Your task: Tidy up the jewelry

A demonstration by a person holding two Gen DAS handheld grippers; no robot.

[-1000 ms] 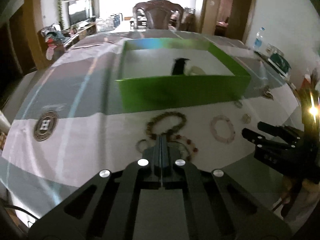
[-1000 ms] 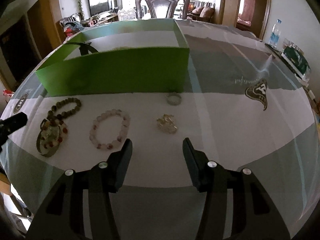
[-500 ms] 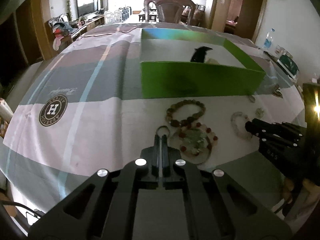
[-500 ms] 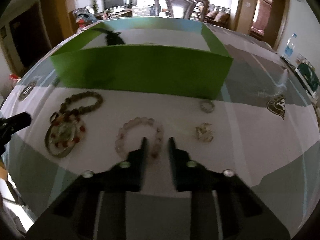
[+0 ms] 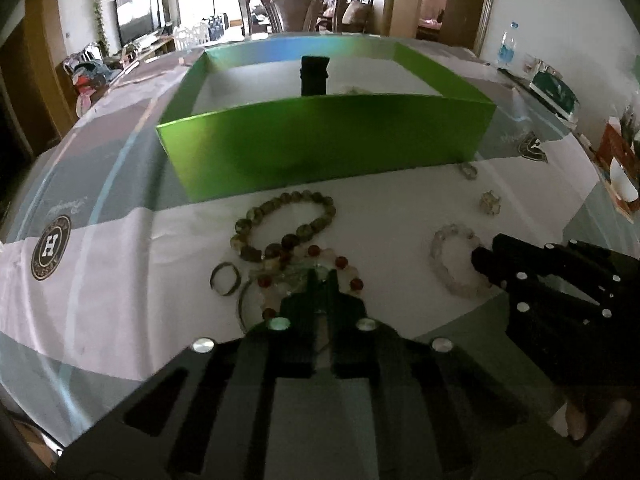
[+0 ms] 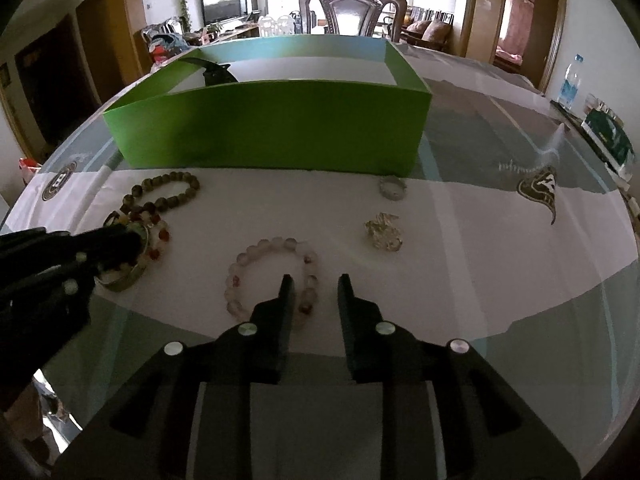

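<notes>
Left wrist: our left claw [image 5: 322, 280] has dropped onto the red-and-white bead bracelet [image 5: 304, 276], pinched narrow on it | right claw [image 6: 312, 284] reopening beside pale bracelet [image 6: 272, 276], nothing gripped | green box [image 5: 320, 148] next, we judge.

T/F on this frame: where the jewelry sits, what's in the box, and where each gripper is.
1. The green box holds a black item. True.
2. The pale pink bead bracelet lies inside the box. False: it is on the table in front of it.
3. The left gripper is over the red-and-white bead bracelet. True.
4. The right gripper is over the green-brown bead bracelet. False: it is at the pale pink one, jaws opening.
</notes>
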